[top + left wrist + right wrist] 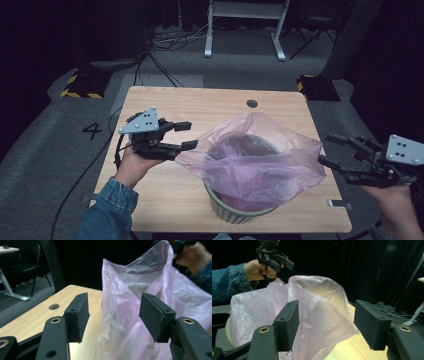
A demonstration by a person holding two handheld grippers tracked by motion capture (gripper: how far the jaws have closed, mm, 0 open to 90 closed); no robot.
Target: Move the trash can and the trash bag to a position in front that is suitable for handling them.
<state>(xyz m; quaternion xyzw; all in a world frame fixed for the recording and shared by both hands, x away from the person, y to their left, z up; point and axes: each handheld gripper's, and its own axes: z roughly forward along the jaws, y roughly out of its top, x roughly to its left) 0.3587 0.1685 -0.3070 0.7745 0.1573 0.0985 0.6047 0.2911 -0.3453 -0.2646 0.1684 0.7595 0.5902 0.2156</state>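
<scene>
A thin, translucent pink plastic bag (255, 160) sits in a round, ribbed pale-green waste bin (231, 212) near the front edge of the light wooden tabletop (165, 185). The bag's mouth stands up loose and billowed above the rim, spread wide to both sides and not yet folded down around the bin.

The left hand-held gripper (186, 136) is at the bag's left corner with its jaws spread; in the left gripper view the pink film stands between and beyond the black pads (79, 316), and neither pad presses on it. The right hand-held gripper (330, 150) is just off the bag's right edge, likewise released, the film lying between its pads (287, 325) without being pinched.

The step in hand looks like lining the bin: the bag has been pulled open and let go on both sides. The next move probably calls for a fresh grip on the rim film at each side, then drawing it outward and down over the bin's lip. The film is slack and slippery, so each pinch should take a good fold of it, and the light bin may shift if one side is pulled harder.
</scene>
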